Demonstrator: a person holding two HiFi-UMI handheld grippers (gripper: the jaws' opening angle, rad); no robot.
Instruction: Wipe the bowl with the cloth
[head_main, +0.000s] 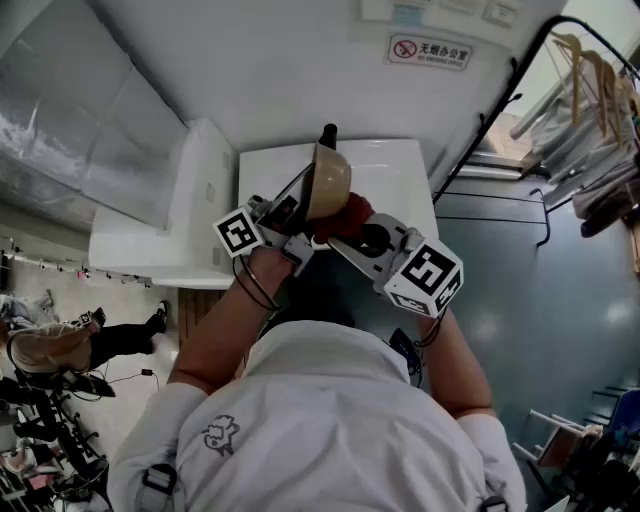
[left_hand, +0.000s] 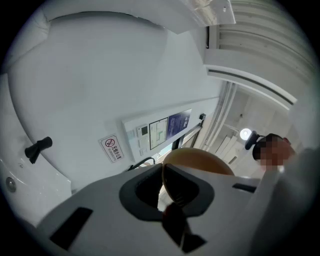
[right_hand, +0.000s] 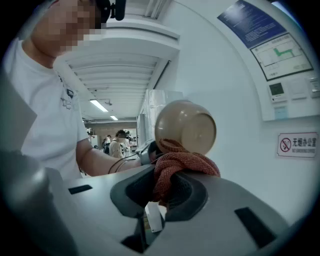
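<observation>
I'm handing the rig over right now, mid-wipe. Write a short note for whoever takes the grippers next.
Left gripper: shut on the rim of the bowl, which is held up over the white table.
Right gripper: shut on the red cloth, which touches the bowl.
Done: bowl and cloth both in hand, cloth brought to the bowl.
Left: rub the cloth all round the bowl. How much is already wiped cannot be told.
</observation>
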